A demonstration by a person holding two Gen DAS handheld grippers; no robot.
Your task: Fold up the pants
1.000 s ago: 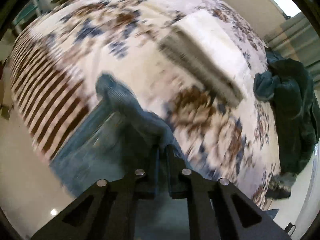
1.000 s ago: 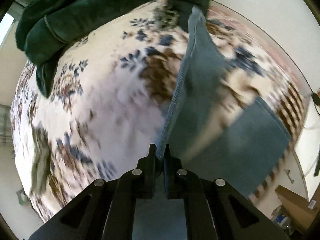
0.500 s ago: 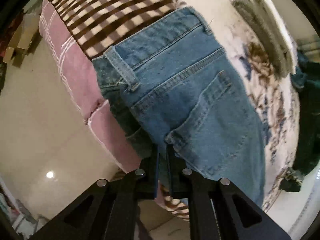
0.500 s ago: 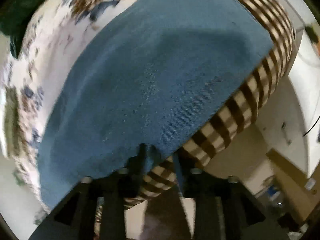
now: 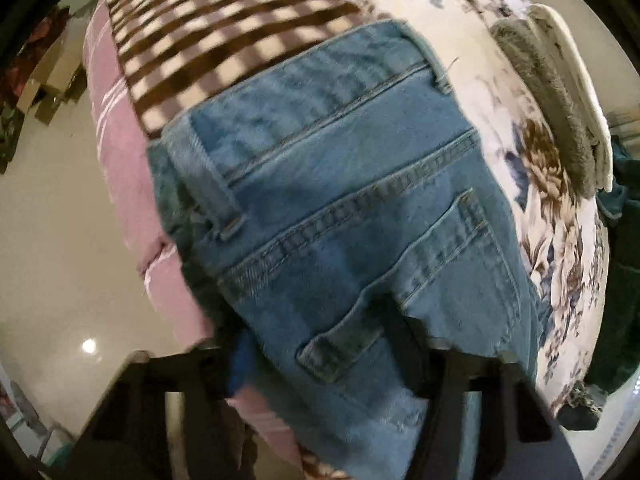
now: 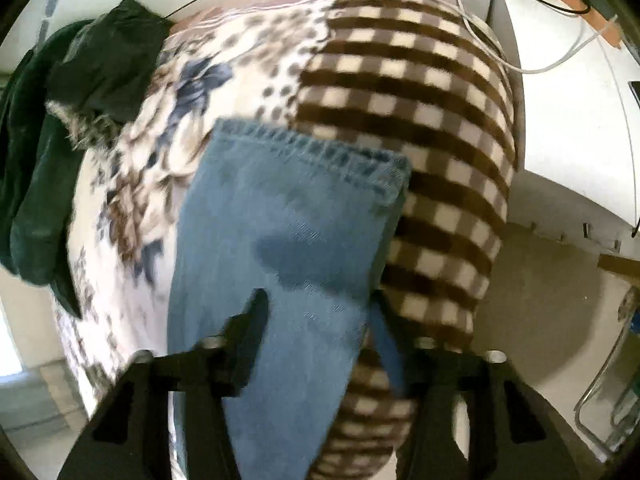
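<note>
Blue jeans lie flat on the bed. The left wrist view shows the waistband and back pocket end (image 5: 360, 216), hanging slightly over the bed's edge. The right wrist view shows a leg with its stitched hem (image 6: 288, 220). My left gripper (image 5: 320, 344) is open, its fingers spread on either side of the pocket area. My right gripper (image 6: 316, 312) is open, its fingers spread on either side of the leg. Neither holds the denim.
The bed carries a floral blanket (image 5: 552, 184) and a brown checked blanket (image 6: 420, 92). A dark green garment (image 6: 48, 140) lies heaped at the far side. A grey and white folded item (image 5: 560, 92) lies beyond the jeans. Pale floor (image 5: 52, 240) lies below the bed's pink edge.
Both grippers carried the jeans down onto the bed while shut on them. Both have now opened and let go, and the jeans rest on the blankets.
</note>
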